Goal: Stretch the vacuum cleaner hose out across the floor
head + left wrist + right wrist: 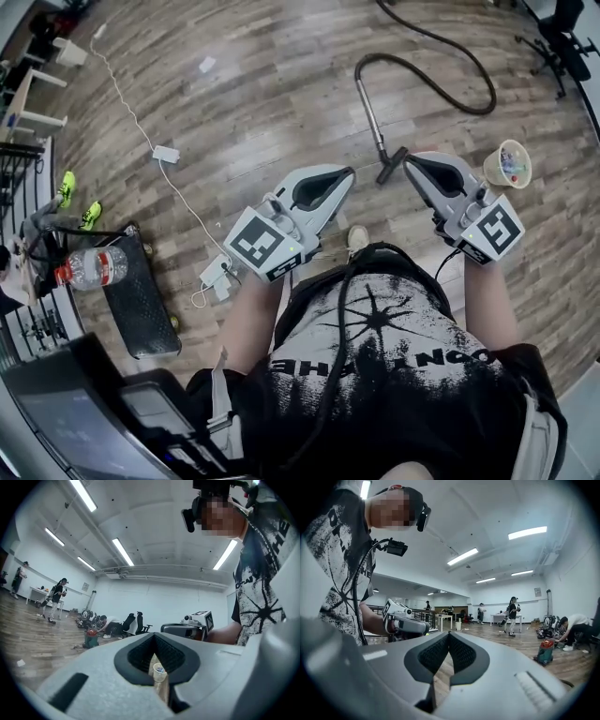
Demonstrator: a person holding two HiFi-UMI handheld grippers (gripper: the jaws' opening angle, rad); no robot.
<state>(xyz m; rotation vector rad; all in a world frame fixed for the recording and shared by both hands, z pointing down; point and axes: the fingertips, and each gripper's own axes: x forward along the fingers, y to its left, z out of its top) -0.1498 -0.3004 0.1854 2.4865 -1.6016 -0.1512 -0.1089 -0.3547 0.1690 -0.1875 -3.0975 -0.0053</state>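
Hose (490, 94) in head view, red-topped canister (545, 651) in gripper views

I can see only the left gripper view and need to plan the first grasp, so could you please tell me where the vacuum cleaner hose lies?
Observer: In the head view, the hose lies ahead on the floor, curved into a loop and not stretched out.
Operator: Thank you. Where does its rigid end sit?
Observer: The wand runs back toward the person. Seen from above, its nozzle shows on the floor between the tips of the left gripper and the right gripper.
Operator: Is the right gripper holding anything?
Observer: No, the right gripper view shows it shut and empty.
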